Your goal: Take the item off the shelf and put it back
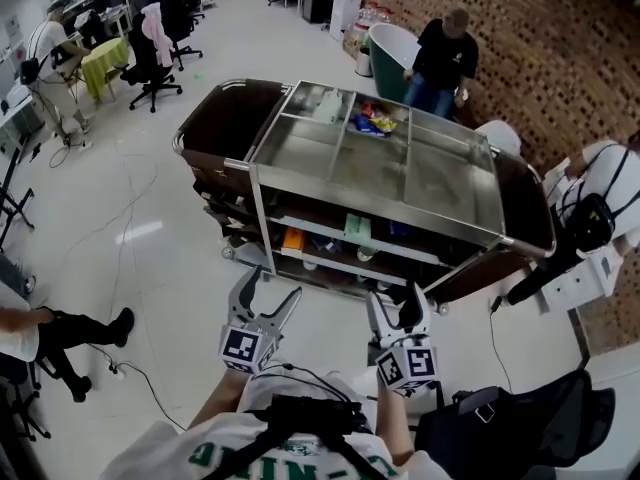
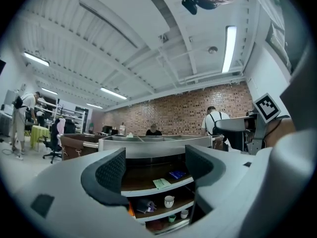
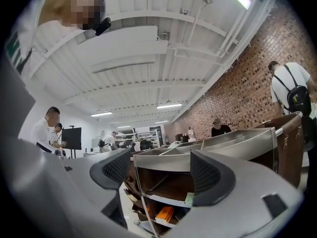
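Note:
A steel cart [image 1: 300, 153] with brown end panels stands on the floor ahead of me. Its upper shelf holds a green packet [image 1: 357, 228] and a blue packet [image 1: 400, 230]; an orange box [image 1: 292, 239] lies lower at the left. My left gripper [image 1: 275, 286] and right gripper [image 1: 397, 298] hover side by side short of the cart, pointing level at it, both open and empty. The left gripper view frames the green packet [image 2: 161, 183], blue packet [image 2: 177, 174] and a white cup [image 2: 169, 201] between the jaws [image 2: 154, 167]. The right gripper [image 3: 161, 171] view shows the orange box [image 3: 165, 214].
The cart's top tray [image 1: 470, 193] holds snack packets [image 1: 375, 120] at the back. A person in black [image 1: 440, 58] stands behind the cart, another with a backpack [image 1: 600, 198] at its right end. A black bag [image 1: 530, 428] lies near my right; someone's leg [image 1: 70, 328] and cables at left.

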`<state>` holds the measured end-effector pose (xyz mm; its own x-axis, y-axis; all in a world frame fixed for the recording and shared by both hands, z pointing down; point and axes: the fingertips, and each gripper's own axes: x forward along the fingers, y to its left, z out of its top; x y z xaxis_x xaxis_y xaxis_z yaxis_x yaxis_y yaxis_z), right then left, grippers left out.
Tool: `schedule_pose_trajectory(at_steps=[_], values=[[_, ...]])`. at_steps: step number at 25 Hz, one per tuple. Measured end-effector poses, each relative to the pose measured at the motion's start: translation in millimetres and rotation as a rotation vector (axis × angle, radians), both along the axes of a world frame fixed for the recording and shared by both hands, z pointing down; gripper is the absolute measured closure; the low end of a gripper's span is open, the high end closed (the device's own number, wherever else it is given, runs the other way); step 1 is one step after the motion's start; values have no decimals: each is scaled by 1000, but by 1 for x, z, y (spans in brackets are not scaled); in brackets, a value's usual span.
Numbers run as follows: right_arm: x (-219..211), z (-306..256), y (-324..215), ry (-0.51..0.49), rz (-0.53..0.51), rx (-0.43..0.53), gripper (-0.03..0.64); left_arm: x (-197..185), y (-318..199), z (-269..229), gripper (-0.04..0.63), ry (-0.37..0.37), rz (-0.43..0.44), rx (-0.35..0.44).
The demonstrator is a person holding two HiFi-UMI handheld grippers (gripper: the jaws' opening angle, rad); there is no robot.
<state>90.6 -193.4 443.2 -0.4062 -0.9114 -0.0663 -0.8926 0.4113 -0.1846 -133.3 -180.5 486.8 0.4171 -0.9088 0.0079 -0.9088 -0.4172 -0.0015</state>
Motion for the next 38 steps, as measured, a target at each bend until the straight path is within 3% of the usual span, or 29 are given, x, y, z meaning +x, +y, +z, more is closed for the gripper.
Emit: schedule_pose_trajectory(at_steps=[5,12,21,26,32,38], values=[[33,7,6,-19,39,-13,229,23,-8,6,238,-15,14,-4],[59,16,7,-43,65,-31,229,35,-15,9,238,60,-12,17],[42,44,-11,-77,5,-82,229,33,-22,32,236,24,-30,-42],[18,72,-23,-7,-68,-119,229,6,-21,47,238,124,-105,-10],[-6,112,-41,53,-167,-152,229,-7,-34,102,233,98,-179,-79],[-29,178,-51,94,-230,-151,229,-19,-51,199,191,102,-220,-139]])
